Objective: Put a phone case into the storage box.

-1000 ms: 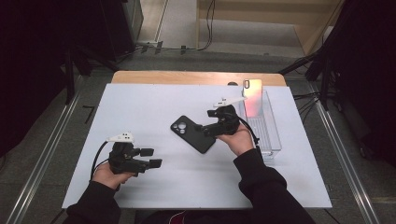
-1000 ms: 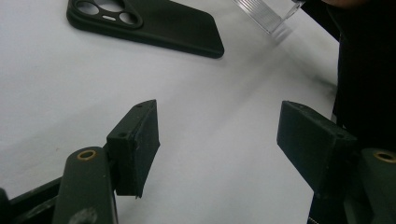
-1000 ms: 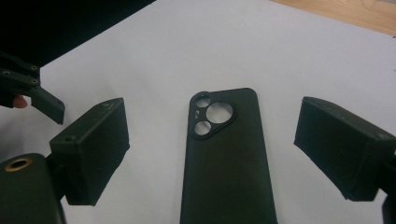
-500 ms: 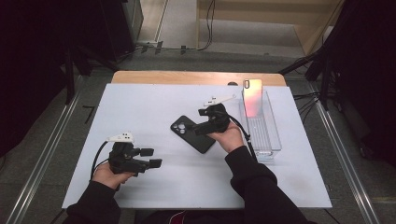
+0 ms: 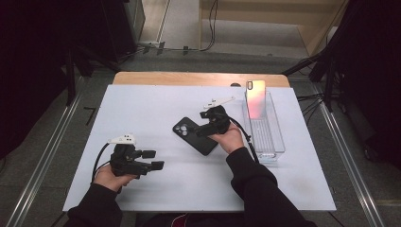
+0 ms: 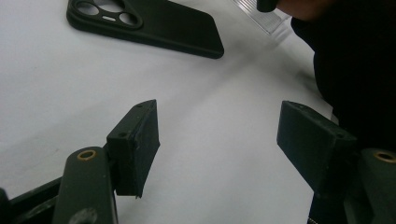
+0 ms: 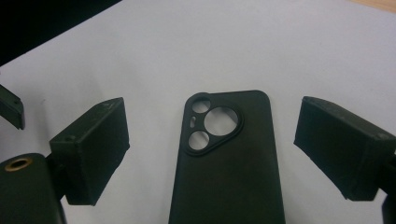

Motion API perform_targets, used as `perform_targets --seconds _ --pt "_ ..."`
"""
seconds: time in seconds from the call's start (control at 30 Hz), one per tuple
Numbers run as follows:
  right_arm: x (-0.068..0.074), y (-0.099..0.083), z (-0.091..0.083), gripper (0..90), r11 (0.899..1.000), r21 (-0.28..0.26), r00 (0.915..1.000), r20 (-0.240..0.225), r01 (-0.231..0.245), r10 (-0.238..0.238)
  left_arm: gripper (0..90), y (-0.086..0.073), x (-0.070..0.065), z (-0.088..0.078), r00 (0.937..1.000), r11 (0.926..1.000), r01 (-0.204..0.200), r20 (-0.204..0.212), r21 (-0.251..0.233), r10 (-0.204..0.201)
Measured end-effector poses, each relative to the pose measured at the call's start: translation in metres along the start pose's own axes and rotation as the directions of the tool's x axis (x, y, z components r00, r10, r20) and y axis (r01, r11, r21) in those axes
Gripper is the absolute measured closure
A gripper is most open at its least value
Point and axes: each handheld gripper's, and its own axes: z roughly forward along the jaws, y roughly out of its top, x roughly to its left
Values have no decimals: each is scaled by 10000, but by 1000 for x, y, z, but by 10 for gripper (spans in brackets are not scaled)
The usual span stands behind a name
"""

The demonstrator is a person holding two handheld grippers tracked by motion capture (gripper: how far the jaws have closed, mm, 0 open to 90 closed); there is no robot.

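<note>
A black phone case [image 5: 194,137] lies flat on the white table top [image 5: 142,109], camera cut-outs up. My right gripper [image 5: 204,130] hovers low over the case's right part, pointing left. In the right gripper view the case [image 7: 229,168] lies between the two pads of the right gripper [image 7: 215,140] with a gap on each side, so it is open and touches nothing. My left gripper [image 5: 155,160] rests near the front left of the table, open and empty. From the left gripper [image 6: 224,140] the case [image 6: 149,25] lies farther off.
A clear plastic box [image 5: 267,142] stands at the right of the table, with a pinkish phone [image 5: 256,98] leaning upright at its far end. A wooden edge [image 5: 189,78] runs behind the white top. Metal rails and cables lie on the floor around the table.
My right gripper has moved left and lower, from beside the clear box to over the phone case. The left gripper has stayed where it was.
</note>
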Motion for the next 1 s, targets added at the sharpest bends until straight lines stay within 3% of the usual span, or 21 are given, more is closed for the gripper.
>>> perform_targets --seconds 0.1,0.37,0.6,1.0 --pt "0 -1 2 126 9999 50 9999 106 125 -126 300 0 0 0 10000 10000 13 -19 -3 -13" --pt "-6 -5 5 126 9997 15 9997 33 -242 242 300 0 0 0 10000 10000 10 -8 -23 -10" --pt "-5 -10 12 124 9995 331 9999 131 9 -13 300 0 0 0 10000 10000 12 -1 -28 -12" --pt "-6 -22 22 13 9973 723 9999 14 148 -150 300 0 0 0 10000 10000 12 -16 -24 -12"
